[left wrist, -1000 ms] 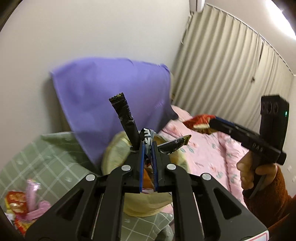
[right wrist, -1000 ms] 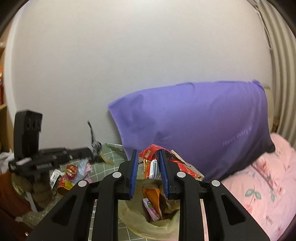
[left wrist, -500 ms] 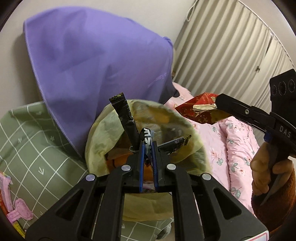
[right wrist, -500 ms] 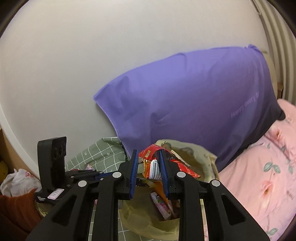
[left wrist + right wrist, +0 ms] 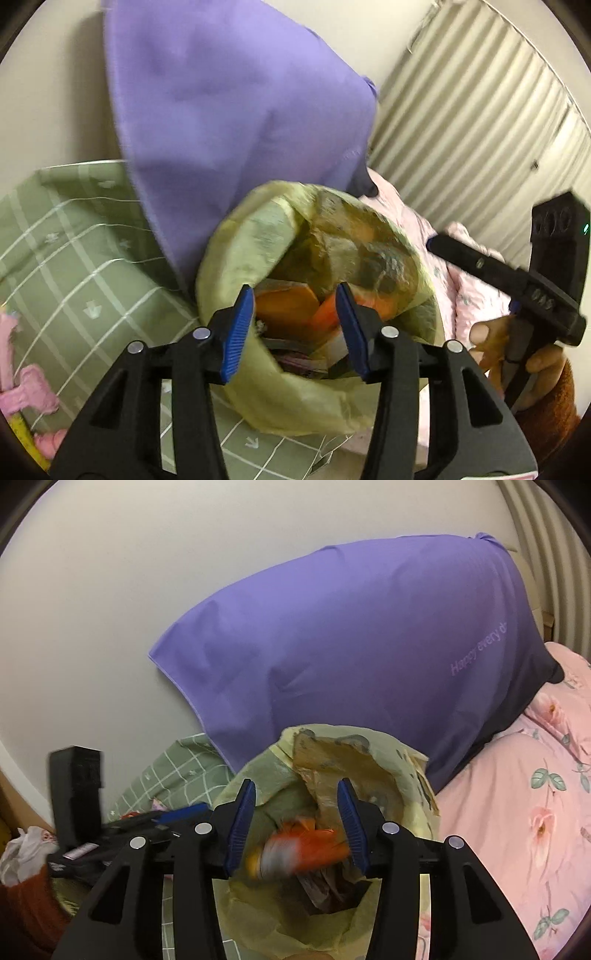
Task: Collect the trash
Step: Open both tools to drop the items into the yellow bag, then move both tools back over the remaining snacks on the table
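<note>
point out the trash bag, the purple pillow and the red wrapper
trash bag (image 5: pixel 258 236), left wrist view, on its yellow rim at the far left
purple pillow (image 5: pixel 351 646), right wrist view, on the middle of its cover
red wrapper (image 5: pixel 314 843), right wrist view, on its blurred red body between the open fingers

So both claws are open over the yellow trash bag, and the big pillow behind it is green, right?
Not quite: the pillow behind the yellow trash bag is purple, as the right wrist view shows. Green is the checked sheet. The left claw and right claw are indeed open over the bag.
</note>
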{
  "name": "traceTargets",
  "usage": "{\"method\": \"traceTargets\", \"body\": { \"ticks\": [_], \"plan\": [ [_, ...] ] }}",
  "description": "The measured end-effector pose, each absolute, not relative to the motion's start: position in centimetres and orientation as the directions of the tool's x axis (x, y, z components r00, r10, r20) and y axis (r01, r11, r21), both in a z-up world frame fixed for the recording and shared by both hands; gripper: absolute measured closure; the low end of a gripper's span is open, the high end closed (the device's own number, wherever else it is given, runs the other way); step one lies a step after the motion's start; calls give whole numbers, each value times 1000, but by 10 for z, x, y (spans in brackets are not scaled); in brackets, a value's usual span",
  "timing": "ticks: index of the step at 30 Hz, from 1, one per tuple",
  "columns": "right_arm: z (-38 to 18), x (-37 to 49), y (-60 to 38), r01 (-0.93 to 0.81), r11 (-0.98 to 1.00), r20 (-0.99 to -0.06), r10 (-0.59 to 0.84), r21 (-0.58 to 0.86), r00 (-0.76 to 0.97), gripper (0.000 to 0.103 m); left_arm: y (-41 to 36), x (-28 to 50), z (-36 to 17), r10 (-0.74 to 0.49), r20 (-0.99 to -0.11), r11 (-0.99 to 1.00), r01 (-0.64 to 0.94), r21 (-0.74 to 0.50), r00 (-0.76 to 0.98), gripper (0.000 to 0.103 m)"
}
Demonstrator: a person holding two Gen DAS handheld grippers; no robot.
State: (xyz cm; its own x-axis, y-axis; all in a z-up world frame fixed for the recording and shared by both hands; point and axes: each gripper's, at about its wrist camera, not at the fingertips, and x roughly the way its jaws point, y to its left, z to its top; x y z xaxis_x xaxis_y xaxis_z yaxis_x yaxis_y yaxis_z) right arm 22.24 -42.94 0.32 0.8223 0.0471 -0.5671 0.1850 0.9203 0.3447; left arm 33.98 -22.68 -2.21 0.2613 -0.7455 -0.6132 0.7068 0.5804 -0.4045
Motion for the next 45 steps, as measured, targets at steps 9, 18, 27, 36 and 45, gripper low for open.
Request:
{"method": "traceTargets", "body": {
  "ticks": [9,18,27,36,45],
  "plan": [
    [5,216,-407,139,936,-538,61,324,841,53,-114,319,-18,-626,-573,766,552,-329,528,50],
    [7,225,-350,-12,955,-497,164,295,852,47,32,310,-37,-368,-613,930,261,-260,699,46],
    [0,255,-268,-269,932,-526,360,243,770,41,132,296,-52,-184,-625,961,7,-275,759,45],
    [-26,274,-219,-365,915,-602,391,173,696,41,160,289,-76,-134,-674,963,-65,-261,726,45],
    [-52,288,-201,-353,923,-655,363,155,662,41,136,319,-92,-202,-734,976,68,-208,648,40]
  ]
}}
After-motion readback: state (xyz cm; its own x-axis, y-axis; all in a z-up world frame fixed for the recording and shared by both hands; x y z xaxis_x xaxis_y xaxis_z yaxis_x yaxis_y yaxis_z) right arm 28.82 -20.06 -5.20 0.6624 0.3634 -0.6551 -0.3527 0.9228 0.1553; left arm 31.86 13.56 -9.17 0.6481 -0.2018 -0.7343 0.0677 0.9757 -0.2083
